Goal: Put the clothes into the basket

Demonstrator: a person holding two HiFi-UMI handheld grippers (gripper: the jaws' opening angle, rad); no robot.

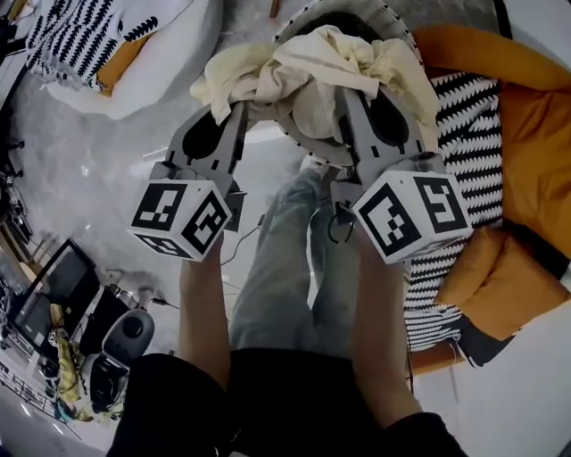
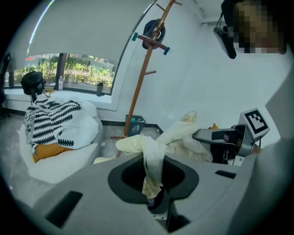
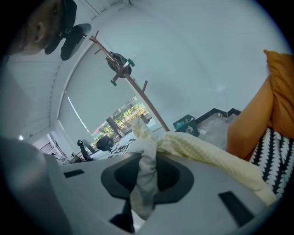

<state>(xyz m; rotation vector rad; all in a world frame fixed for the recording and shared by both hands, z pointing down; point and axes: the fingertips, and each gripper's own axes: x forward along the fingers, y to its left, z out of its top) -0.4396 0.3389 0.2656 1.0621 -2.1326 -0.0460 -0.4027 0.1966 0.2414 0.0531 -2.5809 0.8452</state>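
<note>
The cream garment [image 1: 303, 67] is pinched at two bunched ends, with the left tool [image 1: 237, 112] and the right tool [image 1: 350, 100] each almost closed on fabric. It is held over the basket [image 1: 312, 150]. Lowering and release appear to be left.

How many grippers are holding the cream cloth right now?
2. The left gripper is shut on the left end of the cream cloth; the right gripper is shut on its right end, both over the basket.

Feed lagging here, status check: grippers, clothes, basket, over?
Left gripper shut on cream garment. Right gripper shut on it too. Garment hangs over basket, not yet released. Nothing in the way.
</note>
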